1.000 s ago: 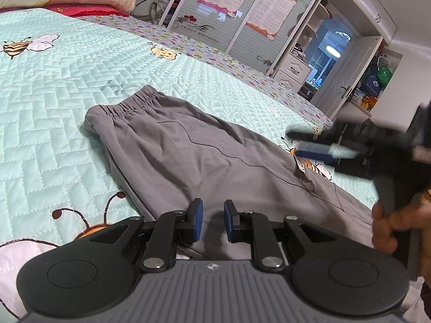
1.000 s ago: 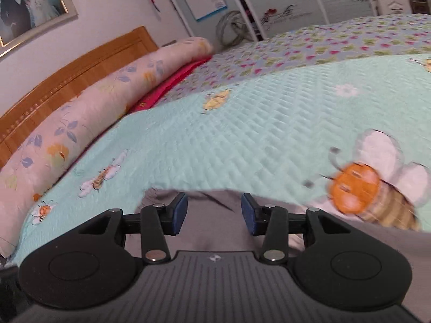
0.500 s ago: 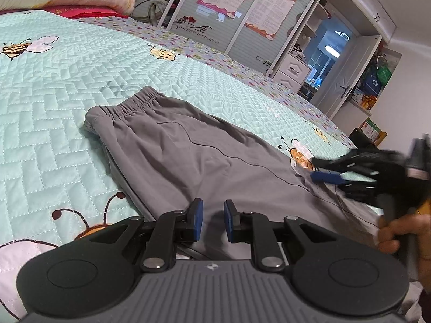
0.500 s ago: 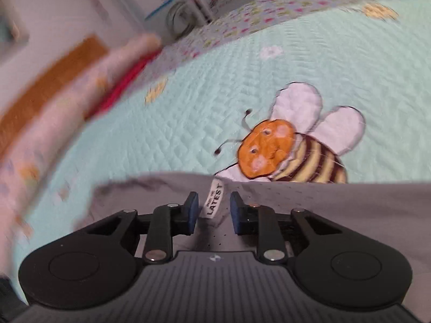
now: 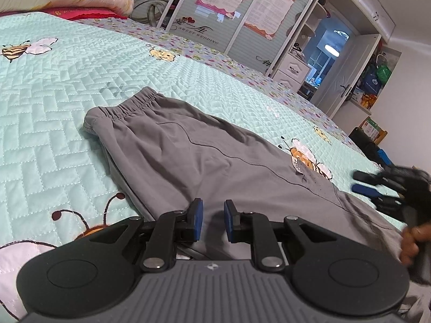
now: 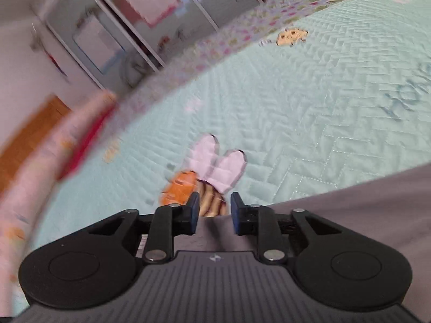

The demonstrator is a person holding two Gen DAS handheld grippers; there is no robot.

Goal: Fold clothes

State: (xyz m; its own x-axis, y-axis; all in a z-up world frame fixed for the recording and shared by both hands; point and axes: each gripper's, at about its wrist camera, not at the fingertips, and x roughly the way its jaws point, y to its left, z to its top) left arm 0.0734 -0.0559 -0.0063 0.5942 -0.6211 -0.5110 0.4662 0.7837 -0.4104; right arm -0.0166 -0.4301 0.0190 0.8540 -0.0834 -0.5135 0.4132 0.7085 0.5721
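My grey trousers (image 5: 204, 158) lie flat on the bed (image 5: 54, 123), on its pale green quilt with the bee pictures, waistband toward the far side and the legs running toward me and off to the right, so the whole length is laid out ready to be doubled over. My left tool (image 5: 211, 219) hangs low over the near edge of the cloth with a narrow gap between its blue pads; nothing is pinched there, and I judge it is parked to pin or take that edge once the other end is in hand. My right tool (image 6: 214, 212) sits over the trouser fabric near the leg end, just short of the bee with the orange head (image 6: 180, 188). Its jaws have just been closing to a narrow gap, with grey cloth beneath them but no fold visibly pressed between the pads, so I read them as slightly apart and empty. In the left view my hand (image 5: 412, 242) carries that tool past the right edge of the trousers. The grasp on the leg end is not yet made.
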